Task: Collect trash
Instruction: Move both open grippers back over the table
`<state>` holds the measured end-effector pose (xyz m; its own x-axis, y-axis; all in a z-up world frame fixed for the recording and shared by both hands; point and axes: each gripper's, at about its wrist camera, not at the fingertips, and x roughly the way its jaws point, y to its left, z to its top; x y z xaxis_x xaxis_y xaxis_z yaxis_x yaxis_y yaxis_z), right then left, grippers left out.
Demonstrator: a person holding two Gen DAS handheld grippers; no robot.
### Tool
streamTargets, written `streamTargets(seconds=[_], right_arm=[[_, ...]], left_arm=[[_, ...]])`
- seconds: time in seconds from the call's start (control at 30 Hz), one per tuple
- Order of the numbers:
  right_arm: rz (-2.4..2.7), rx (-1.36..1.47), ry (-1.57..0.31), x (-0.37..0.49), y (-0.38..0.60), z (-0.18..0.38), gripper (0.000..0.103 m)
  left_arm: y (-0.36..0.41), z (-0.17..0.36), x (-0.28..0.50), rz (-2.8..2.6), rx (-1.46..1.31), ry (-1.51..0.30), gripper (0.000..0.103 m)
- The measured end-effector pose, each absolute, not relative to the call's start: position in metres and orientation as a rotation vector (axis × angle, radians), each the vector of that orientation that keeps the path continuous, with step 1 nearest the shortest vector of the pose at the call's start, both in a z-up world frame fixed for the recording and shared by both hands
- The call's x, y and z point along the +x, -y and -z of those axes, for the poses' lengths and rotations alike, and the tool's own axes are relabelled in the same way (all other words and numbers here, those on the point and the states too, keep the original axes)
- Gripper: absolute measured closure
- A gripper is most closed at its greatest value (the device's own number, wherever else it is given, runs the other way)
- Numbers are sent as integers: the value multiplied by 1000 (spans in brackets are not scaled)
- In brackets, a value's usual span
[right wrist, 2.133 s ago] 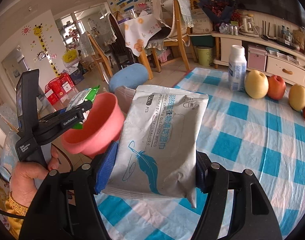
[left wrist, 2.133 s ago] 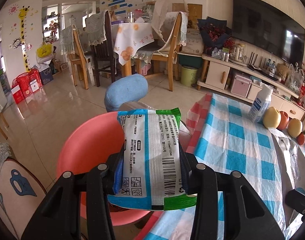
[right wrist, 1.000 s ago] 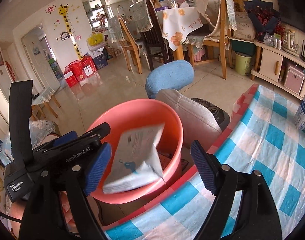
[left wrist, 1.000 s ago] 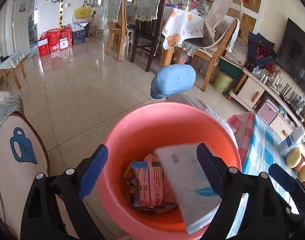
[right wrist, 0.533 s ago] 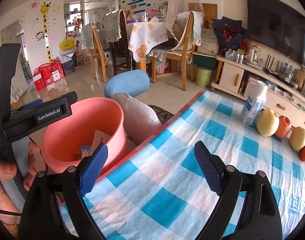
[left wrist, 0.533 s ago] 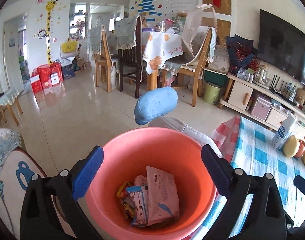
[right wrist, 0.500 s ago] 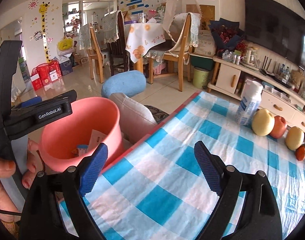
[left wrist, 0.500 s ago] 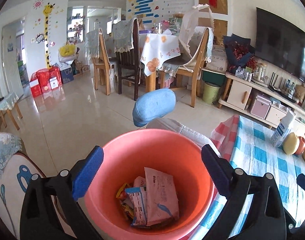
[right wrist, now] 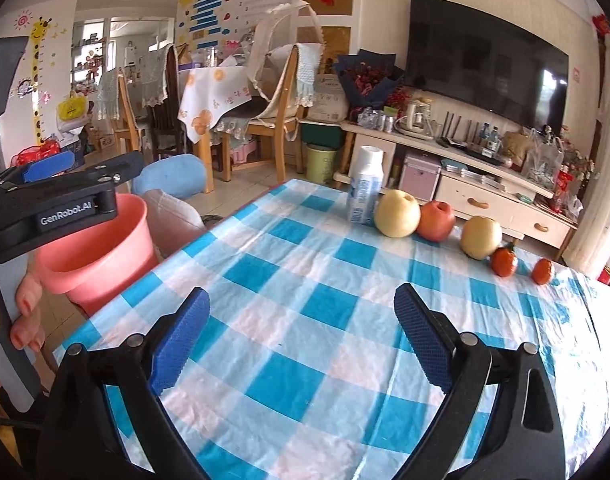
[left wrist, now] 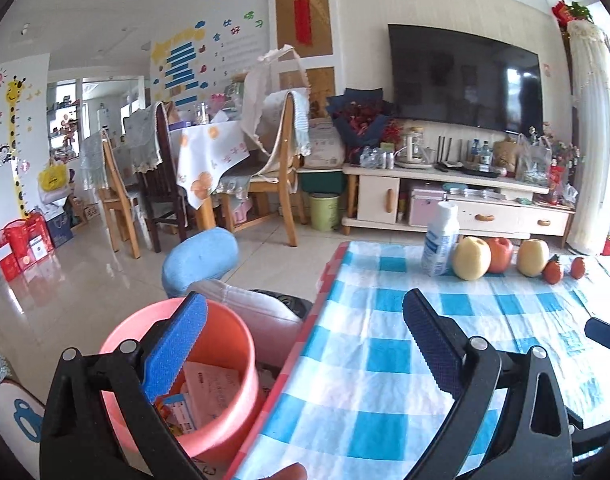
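Left wrist: wrappers (left wrist: 209, 390) fill bucket (left wrist: 241, 344).

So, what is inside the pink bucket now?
In the pink bucket lie a whitish wipes packet and smaller colourful wrappers. The left gripper, open, has one finger covering part of the inside, so anything underneath stays hidden.
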<state>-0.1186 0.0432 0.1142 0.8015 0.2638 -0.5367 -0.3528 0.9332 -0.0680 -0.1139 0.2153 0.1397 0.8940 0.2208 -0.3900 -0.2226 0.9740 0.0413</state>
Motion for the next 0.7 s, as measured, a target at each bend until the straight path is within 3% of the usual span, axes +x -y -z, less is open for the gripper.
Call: streamTargets(seconds=[0.7], right_arm=[[-70, -46, -409, -185, 128, -144, 6]], left_arm=[[-58, -169, -183, 12, 45, -333, 5]])
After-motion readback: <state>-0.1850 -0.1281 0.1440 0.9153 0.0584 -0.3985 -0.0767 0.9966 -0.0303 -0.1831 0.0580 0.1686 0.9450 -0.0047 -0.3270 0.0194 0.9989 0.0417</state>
